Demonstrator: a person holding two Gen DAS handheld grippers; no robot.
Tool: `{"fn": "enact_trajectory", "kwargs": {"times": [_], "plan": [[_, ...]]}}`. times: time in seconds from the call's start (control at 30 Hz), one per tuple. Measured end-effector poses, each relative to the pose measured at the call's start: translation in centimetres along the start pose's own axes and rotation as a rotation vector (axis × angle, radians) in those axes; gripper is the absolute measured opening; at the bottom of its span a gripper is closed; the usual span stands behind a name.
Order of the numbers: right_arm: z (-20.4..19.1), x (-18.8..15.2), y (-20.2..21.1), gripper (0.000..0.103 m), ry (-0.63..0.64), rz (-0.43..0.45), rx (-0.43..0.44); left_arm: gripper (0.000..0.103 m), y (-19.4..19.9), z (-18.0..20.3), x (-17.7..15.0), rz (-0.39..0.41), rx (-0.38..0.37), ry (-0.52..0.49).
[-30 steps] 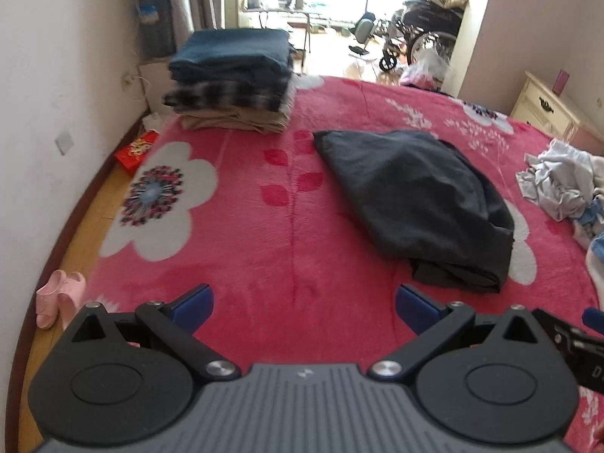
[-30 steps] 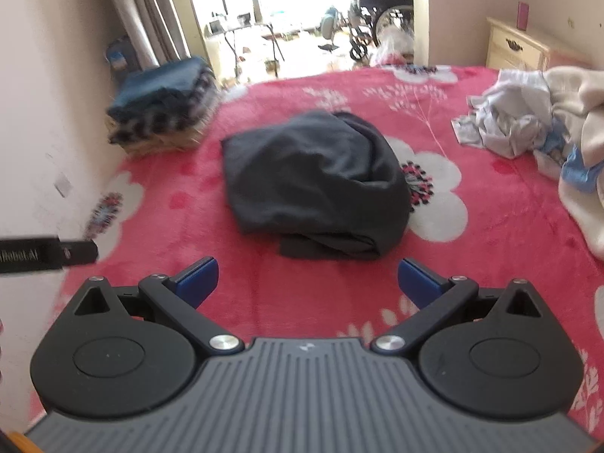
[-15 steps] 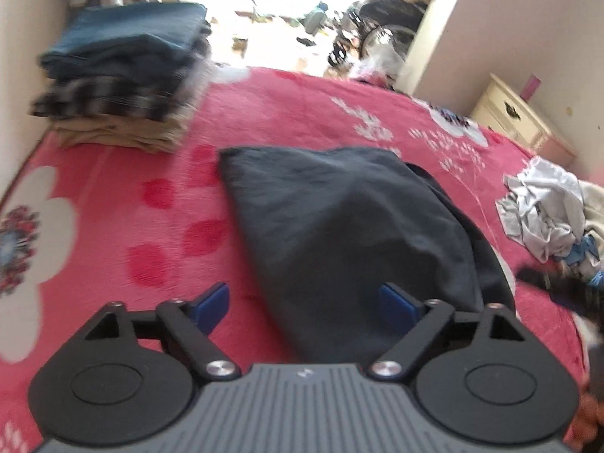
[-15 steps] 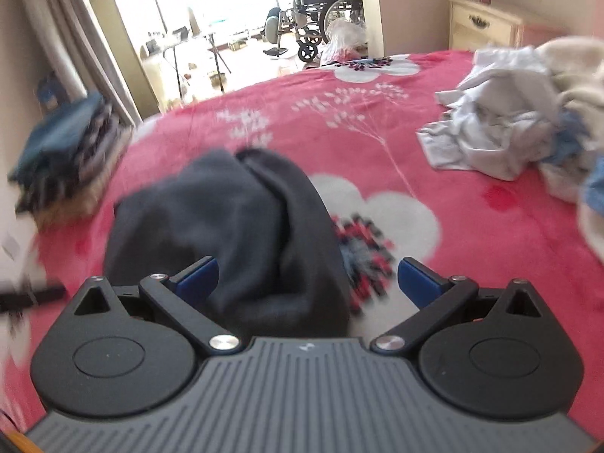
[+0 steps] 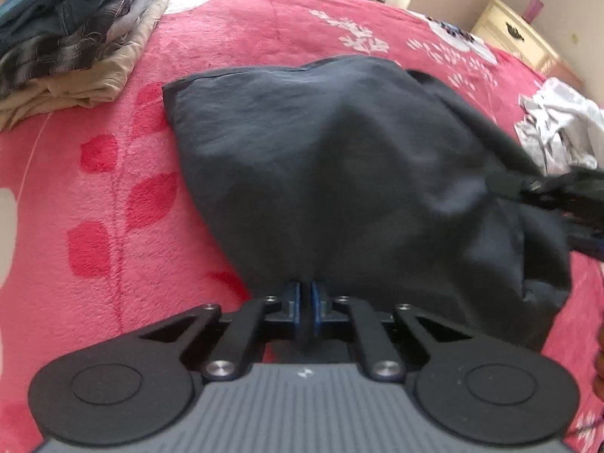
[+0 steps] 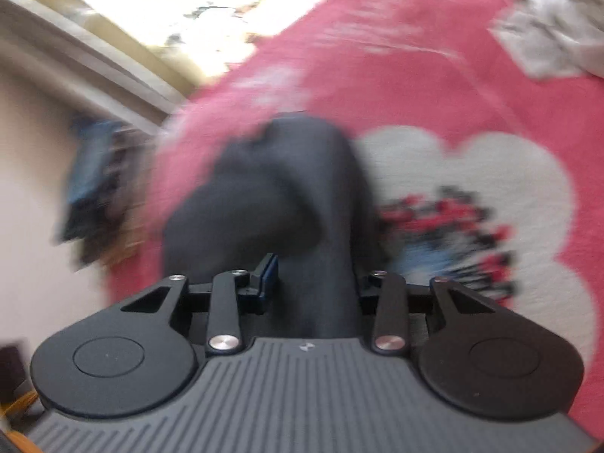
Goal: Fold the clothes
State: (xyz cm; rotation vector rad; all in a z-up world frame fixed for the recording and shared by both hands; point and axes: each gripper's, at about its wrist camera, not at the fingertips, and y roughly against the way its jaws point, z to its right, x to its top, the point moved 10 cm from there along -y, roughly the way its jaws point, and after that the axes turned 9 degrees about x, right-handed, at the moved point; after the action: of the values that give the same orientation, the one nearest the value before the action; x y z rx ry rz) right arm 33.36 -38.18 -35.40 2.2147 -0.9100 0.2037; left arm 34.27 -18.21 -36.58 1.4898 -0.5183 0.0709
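Folded stack [image 5: 71,34]: several garments already folded, piled at the bed's far left corner
Dark garment [image 5: 358,173]: mid-bed on the pink blanket [image 5: 94,196]; rumpled, fold not yet made
Left claw [image 5: 305,311]: clenched on the garment's near edge
Right claw [image 6: 313,283]: closing, dark cloth between its jaws
Unfolded heap [image 5: 558,132]: far right, untouched; most work seems left

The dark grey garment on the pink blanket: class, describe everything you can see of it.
The dark grey garment is a soft, thin-looking woven cloth, loosely bunched on the pink floral fleece blanket, one hemmed edge flat at its far left. The left hand-held gripper is shut on its near edge; the right hand-held gripper is closing around a raised fold.
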Motion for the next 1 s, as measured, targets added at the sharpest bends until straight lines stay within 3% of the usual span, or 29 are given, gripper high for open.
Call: {"fn": "enact_trajectory", "kwargs": {"times": [0.07,0.2,0.3,0.4,0.43,0.5,0.53,0.57,0.67,0.73,0.8,0.83,0.87,0.93,1.0], "plan": [[-2.8,-1.6,0.5,0.033,0.047,-0.022,0.099,0.003,0.3,-0.3,-0.8,-0.016,0.009,-0.014],[-5.4,-5.4,0.8,0.032,0.08,-0.13,0.15,0.001,0.7,-1.0,-2.4,-0.077,0.016,-0.027],[-5.5,-5.4,2.4,0.032,0.065,-0.104,0.159,0.0,1.4,-1.4,-3.7,-0.117,0.007,-0.045],[-4.1,-3.0,3.7,0.035,0.003,-0.047,0.157,0.0,2.0,-1.7,-5.4,-0.163,0.009,-0.073],[-3.4,-1.9,4.0,0.039,-0.023,-0.026,0.151,0.0,2.2,-1.8,-5.8,-0.175,0.01,-0.08],[-1.7,0.7,4.1,0.061,-0.078,0.019,0.124,0.001,2.9,-2.3,-6.2,-0.182,0.006,-0.076],[-0.9,2.1,3.8,0.08,-0.102,0.034,0.105,0.002,3.3,-2.6,-6.2,-0.181,0.002,-0.07],[-0.2,3.1,3.5,0.089,-0.124,0.046,0.086,0.005,3.8,-2.9,-6.1,-0.175,0.0,-0.06],[1.7,5.3,0.9,0.094,-0.169,0.049,0.052,0.02,5.2,-4.8,-5.1,-0.131,0.011,-0.013],[3.0,5.9,-1.2,0.094,-0.191,0.032,0.025,0.025,6.0,-6.7,-4.4,-0.097,0.037,0.019],[3.2,5.4,-3.8,0.093,-0.207,-0.012,0.037,0.026,6.7,-8.6,-3.9,-0.067,0.064,0.051],[2.8,5.0,-4.8,0.084,-0.202,-0.036,0.051,0.026,6.9,-9.7,-3.6,-0.058,0.079,0.069],[1.7,4.4,-5.4,0.06,-0.173,-0.056,0.074,0.027,7.1,-10.7,-3.5,-0.05,0.091,0.088],[-0.7,3.2,-6.4,0.041,-0.105,-0.094,0.114,0.029,7.5,-13.1,-3.5,-0.04,0.121,0.141],[-3.4,1.5,-6.3,0.032,-0.022,-0.118,0.158,0.029,7.8,-15.2,-3.4,-0.032,0.136,0.203]]}}
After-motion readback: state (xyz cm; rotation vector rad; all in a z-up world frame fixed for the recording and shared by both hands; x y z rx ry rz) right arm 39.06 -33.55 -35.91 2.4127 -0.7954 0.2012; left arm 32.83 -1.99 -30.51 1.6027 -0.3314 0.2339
